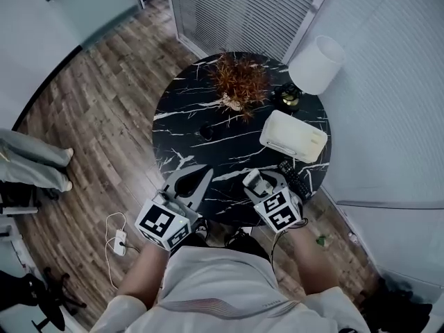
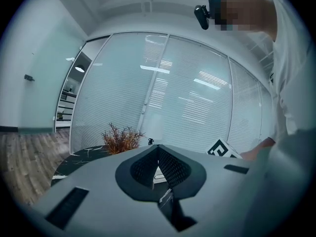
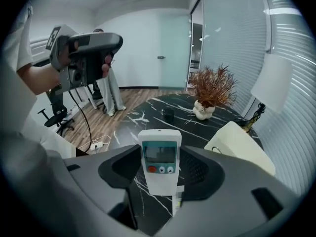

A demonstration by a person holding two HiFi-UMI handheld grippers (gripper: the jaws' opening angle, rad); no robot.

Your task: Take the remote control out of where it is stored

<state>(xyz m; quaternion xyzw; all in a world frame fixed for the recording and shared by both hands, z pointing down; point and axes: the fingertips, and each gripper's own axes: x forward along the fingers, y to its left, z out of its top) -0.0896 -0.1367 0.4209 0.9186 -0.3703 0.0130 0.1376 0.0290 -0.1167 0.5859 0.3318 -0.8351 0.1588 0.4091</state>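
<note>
Over black marble table [image 1: 187, 116] | right claw [image 1: 259, 184] clamps remote [image 3: 159, 158] | wood floor [image 1: 104, 89]

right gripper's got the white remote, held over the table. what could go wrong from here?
1. The right gripper pinches the white remote only by its sides, with the screen end reaching past the jaws; it could pivot or slip out onto the table.
2. A black remote lies near the table's edge right beside that gripper; a sideways swing could knock it off.
</note>
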